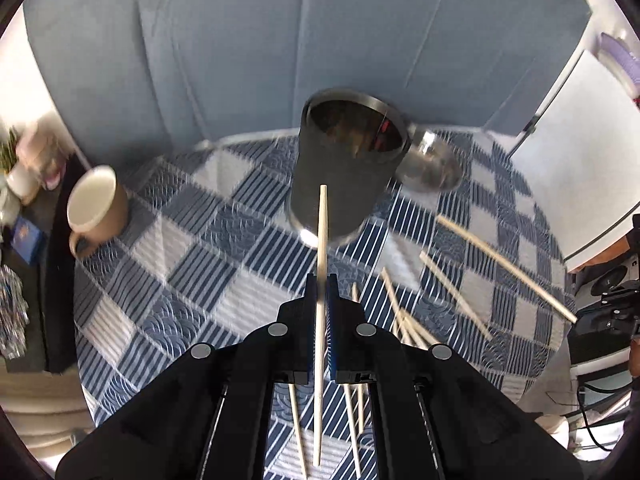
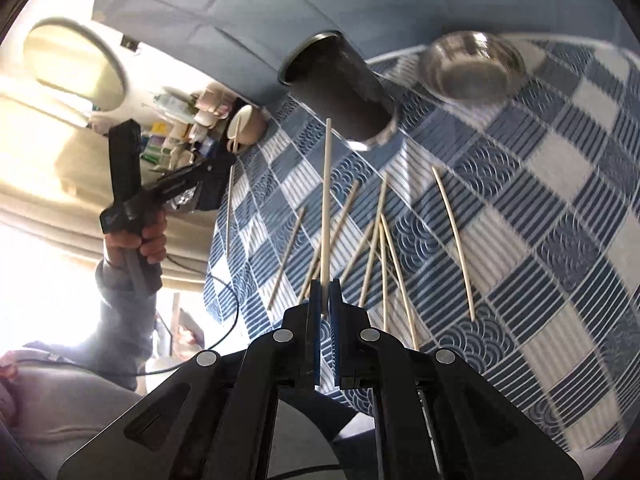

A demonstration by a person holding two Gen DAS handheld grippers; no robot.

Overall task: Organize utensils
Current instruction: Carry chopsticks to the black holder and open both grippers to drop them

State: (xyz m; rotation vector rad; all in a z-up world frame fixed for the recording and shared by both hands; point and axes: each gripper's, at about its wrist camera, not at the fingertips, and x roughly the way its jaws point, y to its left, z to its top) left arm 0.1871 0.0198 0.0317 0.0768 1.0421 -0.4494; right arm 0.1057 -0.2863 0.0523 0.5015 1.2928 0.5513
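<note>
My left hand-held gripper (image 1: 321, 280) is clamped on one chopstick (image 1: 322, 240); the stick runs thru the blue pads and pokes out twd 12 o'clock, tip overlapping the dark cylindrical holder (image 1: 344, 168) in the left wrist view. I can't tell if it touches the holder. The holder stands on the blue-and-white checked table (image 1: 180, 248), rim open, sth dark and blurry inside. A steel bowl (image 1: 432, 164) sits just beside it at abt 2 o'clock. A beige mug (image 1: 98, 208) is well apart at 9 o'clock, near the table edge.

My right hand-held gripper (image 2: 325, 286) is also shut on a single stick (image 2: 327, 200), pinched between its blue pads, pointing to 12 o'clock twd the same holder (image 2: 340, 92), which looks tilted from this cam. The bowl (image 2: 474, 66) is at 1 o'clock of it.

Loose chopsticks (image 2: 384, 248) lie scattered on the cloth btw 12 and 2 o'clock of the right gripper, several crossing in a pile, one (image 2: 454, 240) apart on its own. In the right wrist view the other gripper (image 2: 230, 162) hangs at 10 o'clock off the table edge, its stick dangling down.
</note>
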